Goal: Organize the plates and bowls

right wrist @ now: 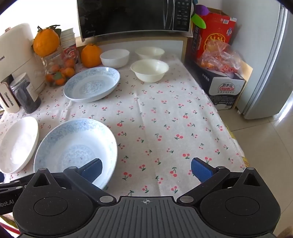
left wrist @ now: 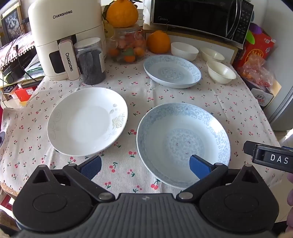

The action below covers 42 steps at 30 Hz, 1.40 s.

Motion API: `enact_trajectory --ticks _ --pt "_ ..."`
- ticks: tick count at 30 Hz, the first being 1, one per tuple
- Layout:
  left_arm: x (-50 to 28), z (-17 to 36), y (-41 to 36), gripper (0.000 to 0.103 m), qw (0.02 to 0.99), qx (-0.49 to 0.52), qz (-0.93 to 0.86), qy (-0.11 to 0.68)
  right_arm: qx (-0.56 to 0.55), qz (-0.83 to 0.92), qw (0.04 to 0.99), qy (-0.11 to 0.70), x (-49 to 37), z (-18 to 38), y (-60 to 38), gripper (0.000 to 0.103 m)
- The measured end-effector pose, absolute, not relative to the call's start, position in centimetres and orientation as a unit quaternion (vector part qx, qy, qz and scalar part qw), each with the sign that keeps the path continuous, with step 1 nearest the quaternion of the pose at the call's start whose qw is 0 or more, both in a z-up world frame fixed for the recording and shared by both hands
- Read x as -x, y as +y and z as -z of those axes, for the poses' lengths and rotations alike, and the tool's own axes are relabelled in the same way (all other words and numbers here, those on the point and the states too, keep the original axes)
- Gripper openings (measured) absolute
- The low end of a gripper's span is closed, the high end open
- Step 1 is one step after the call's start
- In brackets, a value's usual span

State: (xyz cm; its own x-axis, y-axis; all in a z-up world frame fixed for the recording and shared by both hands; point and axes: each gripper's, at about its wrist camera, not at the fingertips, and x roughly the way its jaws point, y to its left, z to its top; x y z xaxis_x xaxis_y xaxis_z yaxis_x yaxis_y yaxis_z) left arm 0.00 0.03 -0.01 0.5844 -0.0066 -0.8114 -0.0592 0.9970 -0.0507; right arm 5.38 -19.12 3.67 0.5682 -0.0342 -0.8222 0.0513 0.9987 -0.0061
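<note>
A white plate (left wrist: 87, 120) (right wrist: 17, 144) lies at the near left of the cherry-print table. A pale blue patterned plate (left wrist: 183, 142) (right wrist: 75, 148) lies beside it on the right. A second blue plate (left wrist: 172, 70) (right wrist: 91, 83) lies farther back. Three white bowls (left wrist: 184, 50) (left wrist: 212, 55) (left wrist: 220, 71) stand apart behind it; they also show in the right wrist view (right wrist: 114, 57) (right wrist: 149, 52) (right wrist: 149, 69). My left gripper (left wrist: 145, 165) is open above the table, its right finger over the near blue plate. My right gripper (right wrist: 146, 169) is open, its left finger over that plate's right rim.
An air fryer (left wrist: 55, 36), a dark jar (left wrist: 90, 60), a glass jar of fruit (left wrist: 128, 47) and oranges (left wrist: 158, 41) stand at the back left. A microwave (left wrist: 201, 16) sits behind the bowls. Boxes (right wrist: 219, 73) and a fridge (right wrist: 271, 64) stand right of the table.
</note>
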Motion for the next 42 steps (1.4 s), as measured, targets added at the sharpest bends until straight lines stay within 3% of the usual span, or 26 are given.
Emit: enact_trajectory --ticks 42 --pt "0.03 0.41 -0.42 0.103 0.889 0.022 -0.013 0.456 -0.010 0.013 0.889 0.457 -5.10 -3.76 -18.43 0.103"
